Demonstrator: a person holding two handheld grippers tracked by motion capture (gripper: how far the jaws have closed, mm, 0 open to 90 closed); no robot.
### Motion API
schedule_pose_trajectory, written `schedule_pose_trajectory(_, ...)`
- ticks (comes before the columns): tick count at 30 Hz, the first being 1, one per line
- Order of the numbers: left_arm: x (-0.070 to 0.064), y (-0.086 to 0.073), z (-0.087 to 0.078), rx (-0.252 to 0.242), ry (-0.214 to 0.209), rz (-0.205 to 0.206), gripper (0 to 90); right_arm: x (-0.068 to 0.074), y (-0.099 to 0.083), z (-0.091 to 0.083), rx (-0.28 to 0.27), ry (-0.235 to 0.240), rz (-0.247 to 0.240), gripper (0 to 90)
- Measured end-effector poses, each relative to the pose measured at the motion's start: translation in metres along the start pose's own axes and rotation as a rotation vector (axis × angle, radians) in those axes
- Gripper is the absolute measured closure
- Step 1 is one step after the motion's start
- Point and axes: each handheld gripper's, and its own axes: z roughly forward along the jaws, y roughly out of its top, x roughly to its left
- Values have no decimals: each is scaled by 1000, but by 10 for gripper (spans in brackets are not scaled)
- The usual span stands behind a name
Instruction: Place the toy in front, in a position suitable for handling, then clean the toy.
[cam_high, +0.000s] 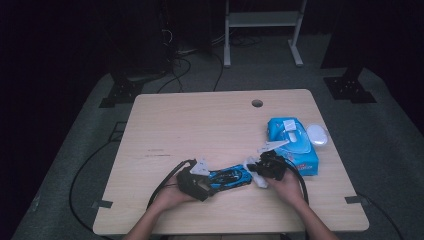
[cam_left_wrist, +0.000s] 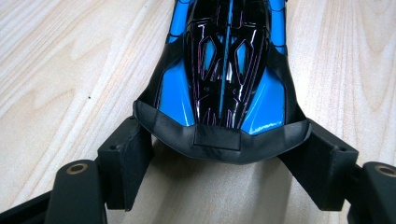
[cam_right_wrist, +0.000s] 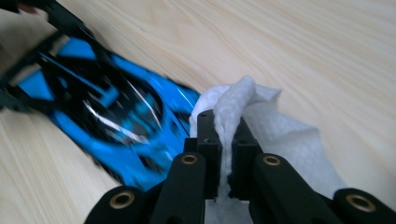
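Observation:
A blue and black toy car (cam_high: 230, 177) lies on the wooden table (cam_high: 200, 125) near its front edge. My left gripper (cam_high: 212, 180) is at the car's left end. In the left gripper view, the jaws press on both sides of the car's (cam_left_wrist: 224, 70) black end piece, so the left gripper (cam_left_wrist: 226, 140) is shut on it. My right gripper (cam_high: 257, 172) is at the car's right end, shut on a crumpled white wipe (cam_high: 260, 181). In the right gripper view, the wipe (cam_right_wrist: 280, 126) is pinched between the jaws of the right gripper (cam_right_wrist: 224, 126), right beside the blurred car (cam_right_wrist: 107, 121).
A blue pack of wipes (cam_high: 292, 145) lies just behind my right gripper, with a white oval object (cam_high: 317, 134) at its right. A round hole (cam_high: 257, 103) is in the table's far side. Cables trail on the floor around the table.

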Motion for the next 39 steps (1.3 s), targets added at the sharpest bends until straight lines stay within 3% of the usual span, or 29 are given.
schedule_pose_trajectory(2, 0, 0, 0, 1, 1, 0, 264, 5, -3, -4, -19, 24, 5, 854)
schedule_pose_trajectory(3, 0, 0, 0, -1, 1, -2, 264, 10, -2, -6, -30, 61, -1, 853)
schedule_pose_trajectory(5, 0, 0, 1, -5, 3, -5, 258, 25, 3, -6, -52, 111, -39, 853)
schedule_pose_trajectory(8, -1, 2, 2, 11, 11, -8, 208, 39, 5, 0, -17, 115, -100, 851)
schedule_pose_trajectory(11, 2, 2, 0, 3, -23, -21, 172, 35, 2, 2, -30, 139, -64, 851)
schedule_pose_trajectory(13, 8, 1, -5, -31, -60, -70, 175, 36, 0, 1, -35, 120, -77, 851)
schedule_pose_trajectory(17, 23, -4, -13, -128, -180, -226, 211, 38, -2, 1, -45, 110, -81, 851)
schedule_pose_trajectory(20, 25, -5, -14, -141, -196, -261, 248, 39, -3, 1, -54, 97, -88, 851)
schedule_pose_trajectory(28, 28, -7, -13, -145, -210, -278, 302, 40, -5, 1, -59, 95, -76, 853)
schedule_pose_trajectory(32, 25, -2, -11, -132, -160, -266, 261, 42, -6, 1, -67, 86, -71, 853)
schedule_pose_trajectory(39, 24, 1, -9, -117, -158, -246, 256, 43, -6, 0, -60, 86, -67, 852)
